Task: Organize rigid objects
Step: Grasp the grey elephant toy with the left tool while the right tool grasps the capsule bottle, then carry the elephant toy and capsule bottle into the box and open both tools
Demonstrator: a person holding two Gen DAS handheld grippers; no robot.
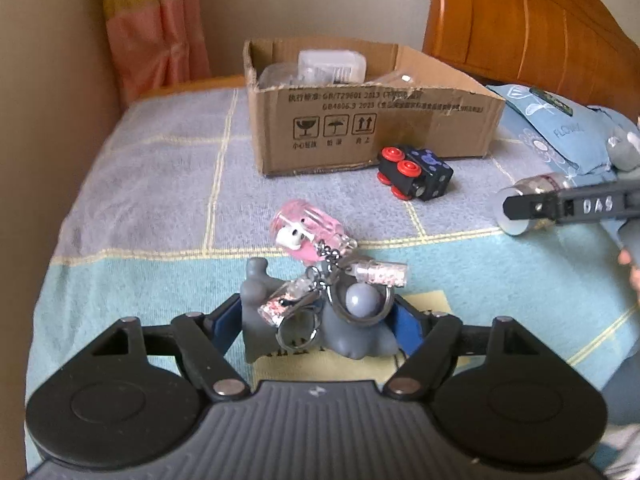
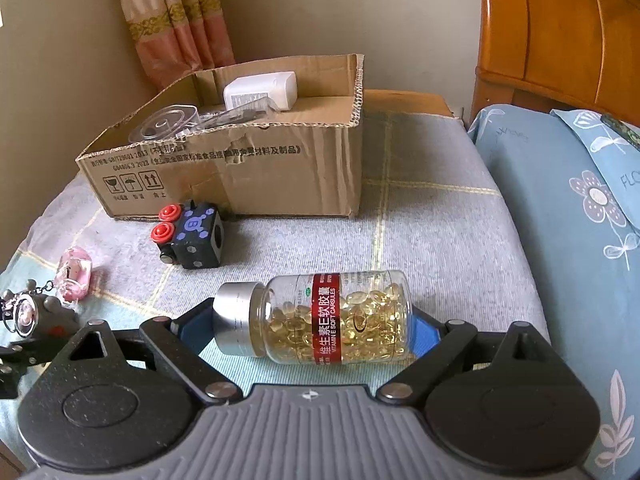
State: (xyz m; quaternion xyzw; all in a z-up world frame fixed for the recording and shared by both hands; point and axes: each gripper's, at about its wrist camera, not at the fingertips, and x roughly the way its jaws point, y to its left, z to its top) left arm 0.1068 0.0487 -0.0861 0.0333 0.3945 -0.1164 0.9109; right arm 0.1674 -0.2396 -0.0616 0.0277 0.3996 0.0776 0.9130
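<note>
My left gripper (image 1: 318, 320) is shut on a grey rubbery toy figure (image 1: 360, 344), with its blue pads pressing both sides. Key rings, two small glitter vials (image 1: 380, 274) and a pink charm bottle (image 1: 308, 224) hang off the figure onto the bedspread. In the right wrist view my right gripper (image 2: 310, 330) is shut lengthwise on a clear capsule bottle (image 2: 332, 316). One pad is on the silver cap, the other on the base. A black toy train with red wheels (image 1: 416, 174) lies in front of the open cardboard box (image 1: 360, 128).
The box holds a white plastic container (image 2: 260, 90) and clear plastic pieces (image 2: 168, 124). A blue flowered pillow (image 2: 580, 208) and a wooden headboard (image 2: 560, 20) bound the right side. A wall and a curtain (image 2: 180, 20) stand behind the box. The bed's edge drops off at left.
</note>
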